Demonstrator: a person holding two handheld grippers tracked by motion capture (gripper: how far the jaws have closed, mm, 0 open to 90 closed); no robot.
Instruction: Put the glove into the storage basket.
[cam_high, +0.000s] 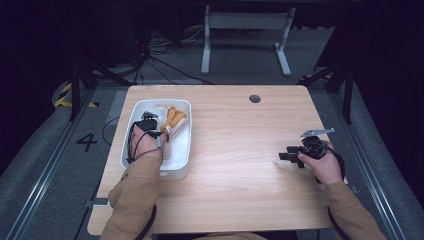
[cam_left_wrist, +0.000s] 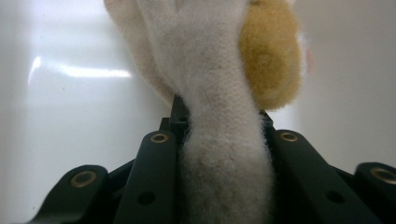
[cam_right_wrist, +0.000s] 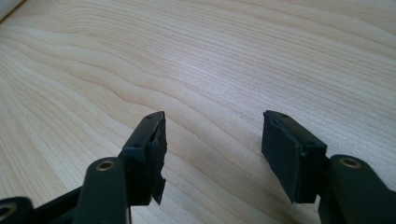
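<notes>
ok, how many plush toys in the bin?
1 that I can make out: a cream and tan plush toy in the white bin, clamped by the left gripper. The hand may hide more.

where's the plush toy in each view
High view: the plush toy lies in the white bin, left of centre, at the left tool.
Left gripper view: it runs up the middle, clamped between the jaws.
Right gripper view: not in it.
Shared landmark: the bin's white wall.
</notes>
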